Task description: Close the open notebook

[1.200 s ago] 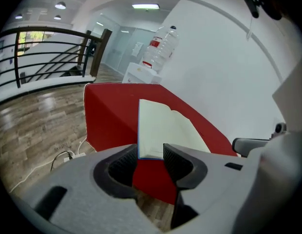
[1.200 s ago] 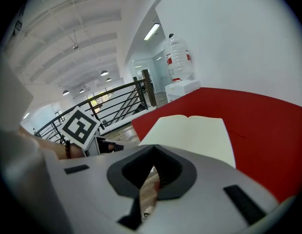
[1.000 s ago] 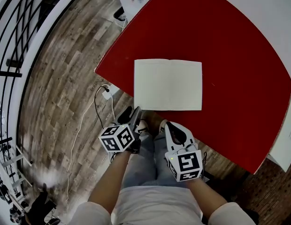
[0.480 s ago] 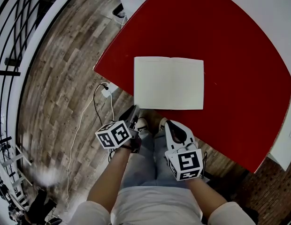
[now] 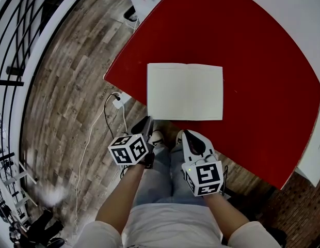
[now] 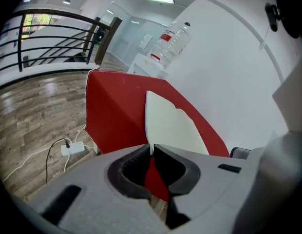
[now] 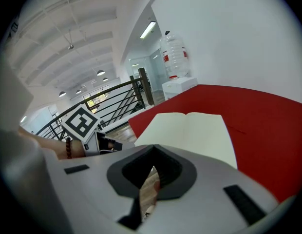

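Plainly, the open notebook with blank cream pages (image 5: 185, 92) lay flat on the curved red tabletop (image 5: 253, 50), close to its near left edge, with the spine running near to far and both leaves spread. None of the closing looked done yet.

Both tools were short of the table, over the person's lap and apart from the book. The left grey hand-held gripper with its marker cube (image 5: 147, 122) pointed at the book's near left corner. Its jaws were closing, with only a thin slit left and nothing between them. The right grey hand-held gripper (image 5: 187, 136) pointed at the near edge by the spine. Its jaw tips met, and it held nothing either.

My guess was that the trouble would come from jaws this narrow. Unless they opened first they could not take the cover, and they might only nudge the book. The red top looked smooth, so a shove could slide the book towards the near edge and off it. A pinch that caught one sheet instead of the whole left half could crease or tear it. A half folded over fast with nothing pinning the other side might drag the book askew.

As for containers, a large clear water bottle with a red label (image 6: 173, 40) stood on a white stand far off past the table's left end, and I could not tell how full it was. Nearer on the left, a white plug block with its cable (image 5: 117, 102) lay on the grey-brown plank floor (image 5: 67, 87)
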Tool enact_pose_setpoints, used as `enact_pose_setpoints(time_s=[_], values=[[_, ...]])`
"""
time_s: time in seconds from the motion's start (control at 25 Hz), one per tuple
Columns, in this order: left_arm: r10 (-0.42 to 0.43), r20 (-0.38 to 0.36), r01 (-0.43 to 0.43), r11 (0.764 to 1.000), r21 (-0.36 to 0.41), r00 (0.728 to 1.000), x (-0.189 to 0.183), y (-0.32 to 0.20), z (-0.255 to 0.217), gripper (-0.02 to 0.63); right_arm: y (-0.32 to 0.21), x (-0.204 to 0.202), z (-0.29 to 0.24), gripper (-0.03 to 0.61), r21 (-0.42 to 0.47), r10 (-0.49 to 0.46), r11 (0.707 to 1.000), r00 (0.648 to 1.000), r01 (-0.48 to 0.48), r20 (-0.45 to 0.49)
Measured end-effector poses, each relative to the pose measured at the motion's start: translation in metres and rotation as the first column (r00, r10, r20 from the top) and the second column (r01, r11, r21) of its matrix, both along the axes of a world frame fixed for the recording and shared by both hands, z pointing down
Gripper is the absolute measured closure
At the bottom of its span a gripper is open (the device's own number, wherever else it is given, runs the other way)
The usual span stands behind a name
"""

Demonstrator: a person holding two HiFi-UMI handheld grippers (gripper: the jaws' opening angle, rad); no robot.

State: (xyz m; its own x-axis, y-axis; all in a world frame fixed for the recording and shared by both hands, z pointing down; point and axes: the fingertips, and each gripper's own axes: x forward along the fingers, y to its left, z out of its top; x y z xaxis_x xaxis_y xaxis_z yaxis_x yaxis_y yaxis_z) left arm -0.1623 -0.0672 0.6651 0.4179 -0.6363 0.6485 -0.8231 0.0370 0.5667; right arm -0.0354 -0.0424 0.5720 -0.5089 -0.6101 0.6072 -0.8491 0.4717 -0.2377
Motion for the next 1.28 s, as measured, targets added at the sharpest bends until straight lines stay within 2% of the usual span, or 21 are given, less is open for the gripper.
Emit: enact_pose_setpoints(time_s=[0.2,0.48,0.72,0.92,1.08,1.28], values=[[0.030,0.083,-0.035,0.998,0.049,0.996,-0.005,-0.006,-0.028,0.586,-0.003,0.007,-0.011,0.572,0.022,0.029,0.999,1.000,-0.029,0.010],[0.138,0.223,-0.174,0.972,0.155,0.965,0.017,-0.011,-0.083,0.591,-0.011,0.032,-0.028,0.572,0.051,0.106,0.993,0.994,-0.108,0.029],[0.179,0.187,-0.215,0.958,0.189,0.966,0.051,-0.010,-0.114,0.594,-0.009,0.061,-0.035,0.572,0.060,0.163,0.985,0.986,-0.164,0.021],[0.244,0.198,-0.286,0.932,0.223,0.949,0.081,-0.008,-0.128,0.594,-0.006,0.077,-0.037,0.572,0.064,0.205,0.976,0.978,-0.206,0.028],[0.281,0.172,-0.316,0.918,0.239,0.944,0.107,-0.008,-0.134,0.594,-0.005,0.090,-0.038,0.572,0.066,0.229,0.971,0.973,-0.230,0.031],[0.339,0.175,-0.375,0.894,0.246,0.924,0.141,-0.009,-0.134,0.594,-0.006,0.106,-0.038,0.572,0.063,0.257,0.964,0.966,-0.258,0.035]])
